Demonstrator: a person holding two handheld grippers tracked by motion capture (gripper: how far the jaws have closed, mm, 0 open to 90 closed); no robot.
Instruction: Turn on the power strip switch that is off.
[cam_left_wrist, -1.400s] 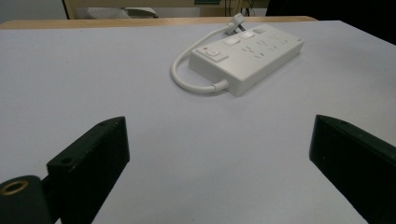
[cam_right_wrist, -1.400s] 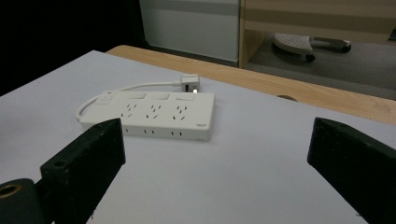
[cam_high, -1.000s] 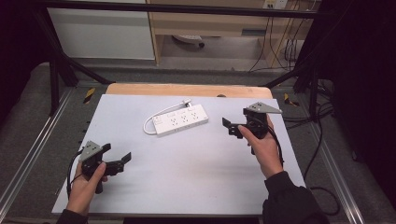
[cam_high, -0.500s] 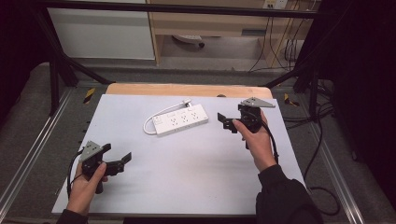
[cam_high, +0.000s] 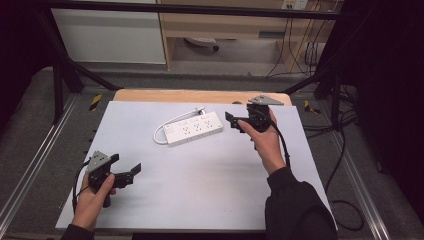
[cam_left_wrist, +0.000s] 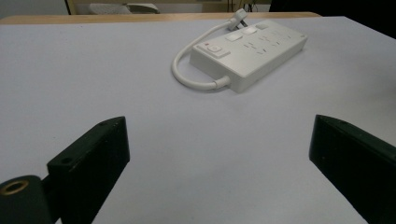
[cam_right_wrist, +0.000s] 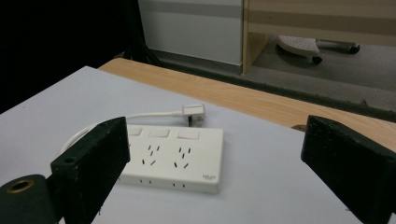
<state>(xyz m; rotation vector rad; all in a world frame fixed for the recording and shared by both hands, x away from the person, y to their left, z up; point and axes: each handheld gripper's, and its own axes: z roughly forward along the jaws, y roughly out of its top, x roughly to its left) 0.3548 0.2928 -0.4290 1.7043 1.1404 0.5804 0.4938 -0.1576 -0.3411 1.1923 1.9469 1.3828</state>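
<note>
Since one second ago, the right tool (cam_high: 236, 121) has advanced leftward to just beside the power strip's (cam_high: 194, 129) right end, jaws spread wide and empty. Bench (cam_high: 210, 195): white surface, wooden far edge, carrying the strip at centre-rear with its cord (cam_high: 165, 126) looped left. Left tool (cam_high: 126, 169) rests near-left, also open. Approach step; next, presumably align and close on the strip's end.

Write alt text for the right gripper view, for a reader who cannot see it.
A white power strip lies on a pale table, framed between the right gripper's two open black fingers. Its white cord curls behind it to a plug lying on the table near the wooden far edge.
</note>
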